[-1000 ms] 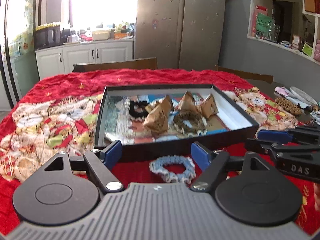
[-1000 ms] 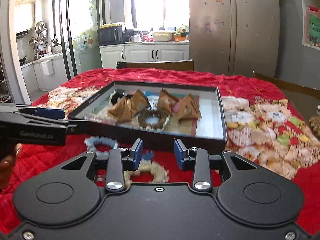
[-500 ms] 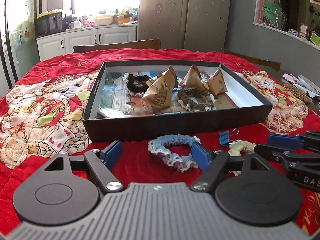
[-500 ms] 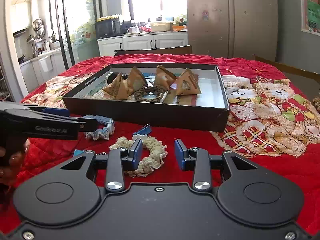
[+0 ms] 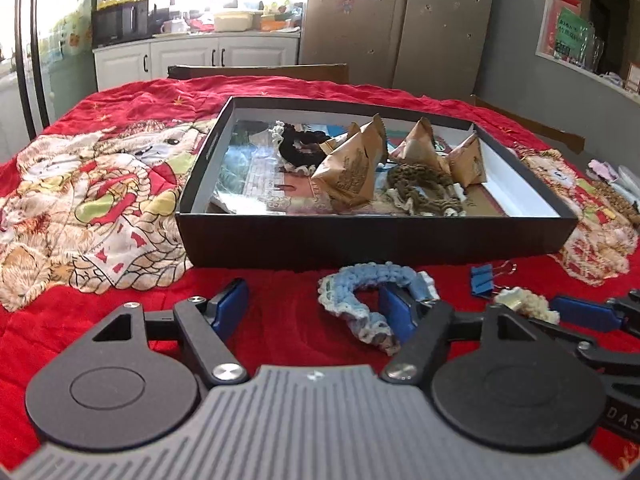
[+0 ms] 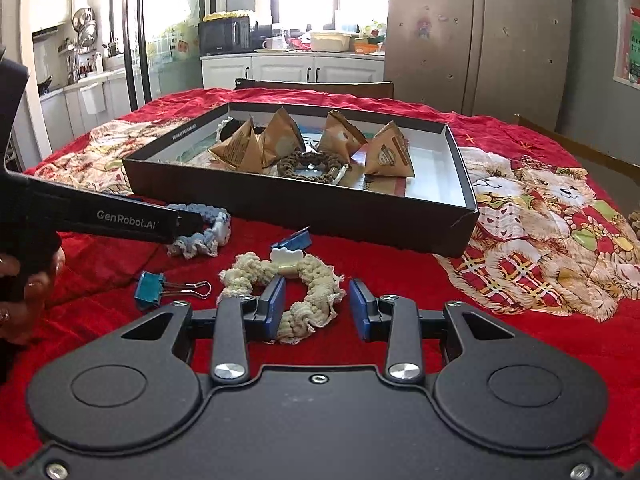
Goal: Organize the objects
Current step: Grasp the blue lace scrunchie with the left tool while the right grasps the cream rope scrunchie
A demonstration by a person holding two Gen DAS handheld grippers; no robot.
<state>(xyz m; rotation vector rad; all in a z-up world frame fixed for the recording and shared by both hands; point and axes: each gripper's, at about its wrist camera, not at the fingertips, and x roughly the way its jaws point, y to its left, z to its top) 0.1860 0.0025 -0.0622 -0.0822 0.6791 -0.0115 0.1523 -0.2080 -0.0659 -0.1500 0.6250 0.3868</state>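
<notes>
A black box [image 5: 380, 240] [image 6: 304, 216] on the red cloth holds brown pyramid packets [image 5: 352, 168], a black scrunchie [image 5: 300, 148] and a brown scrunchie [image 6: 308, 164]. In front of it lies a light blue scrunchie [image 5: 372, 292] [image 6: 204, 236]. My left gripper [image 5: 314, 310] is low over it, jaws closing, with its right finger [image 5: 396, 312] in the loop and the left arc between the fingers, untouched by the pads. A cream scrunchie [image 6: 308, 292] [image 5: 524, 304] lies under my right gripper [image 6: 318, 306]. That gripper is open, with the scrunchie's right side between its fingers.
Blue binder clips [image 6: 150, 286] [image 6: 292, 240] [image 5: 482, 280] lie on the cloth beside the scrunchies. The left gripper's body [image 6: 120, 220], held by a hand [image 6: 24, 280], crosses the right wrist view at the left. Chairs stand behind the table; a cabinet and a fridge are further back.
Both grippers have sunk toward the cloth, and the scrunchies now lie at their fingertips. The left jaws have narrowed slightly. The right jaws keep the same gap.
</notes>
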